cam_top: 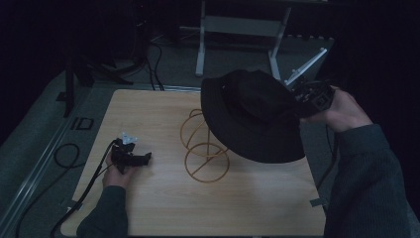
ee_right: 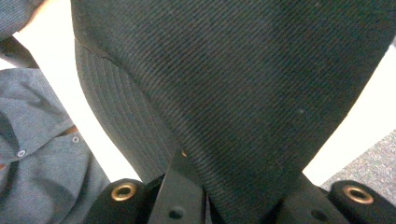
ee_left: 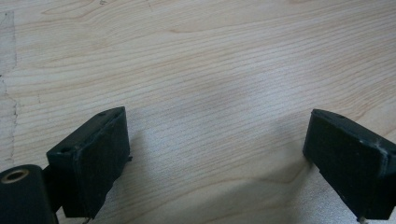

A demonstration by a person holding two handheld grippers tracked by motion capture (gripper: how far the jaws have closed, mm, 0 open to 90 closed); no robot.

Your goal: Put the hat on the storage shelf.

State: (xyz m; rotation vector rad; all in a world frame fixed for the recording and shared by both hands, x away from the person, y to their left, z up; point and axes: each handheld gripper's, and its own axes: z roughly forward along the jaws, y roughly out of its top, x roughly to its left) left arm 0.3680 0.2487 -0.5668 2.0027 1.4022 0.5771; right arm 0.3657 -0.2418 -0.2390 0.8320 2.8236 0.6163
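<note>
A black bucket hat (cam_top: 252, 116) hangs in the air over the right half of the wooden table (cam_top: 163, 208), above a gold wire stand (cam_top: 205, 148). My right gripper (cam_top: 309, 99) is shut on the hat's crown at the far right; the right gripper view has the dark ribbed fabric (ee_right: 243, 88) pinched between the jaws. My left gripper (cam_top: 141, 158) rests low on the table's left side, held by a hand. Its two black fingers (ee_left: 91, 163) stand wide apart over bare wood, with nothing between them.
The wire stand is made of looped gold rings and stands near the table's middle. Cables (cam_top: 64, 153) run across the grey floor at the left. A grey metal frame (cam_top: 237, 29) stands behind the table. A person's grey sleeve (cam_top: 366, 183) comes in at the right.
</note>
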